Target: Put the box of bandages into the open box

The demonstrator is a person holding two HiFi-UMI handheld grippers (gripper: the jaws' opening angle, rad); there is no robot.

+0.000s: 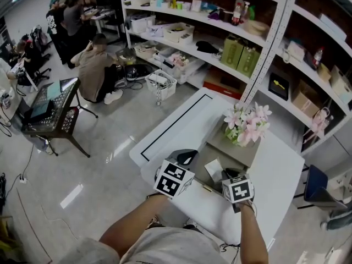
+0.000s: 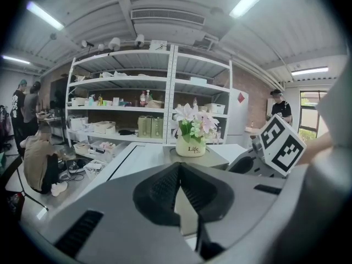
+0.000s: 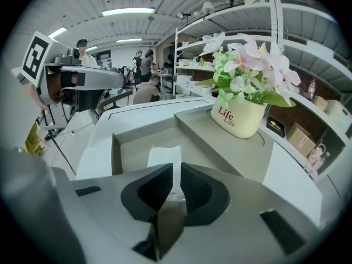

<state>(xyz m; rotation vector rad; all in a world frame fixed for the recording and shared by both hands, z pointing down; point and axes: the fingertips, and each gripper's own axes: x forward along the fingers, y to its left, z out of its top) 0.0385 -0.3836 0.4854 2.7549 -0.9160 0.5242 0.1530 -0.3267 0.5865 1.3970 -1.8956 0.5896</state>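
Box of bandages: it lies flat on the floor of the grey open box, white against the grey, just ahead of your right gripper. That gripper's jaws stand only a narrow slit apart and hold nothing; you see the white box through the gap, beyond the tips. Your left gripper has its jaws pressed together at the tips, with nothing between them. From the head view, both grippers hover side by side over the near end of the open box on the white table. A pot of pink flowers stands on the raised grey surface behind the box of bandages.
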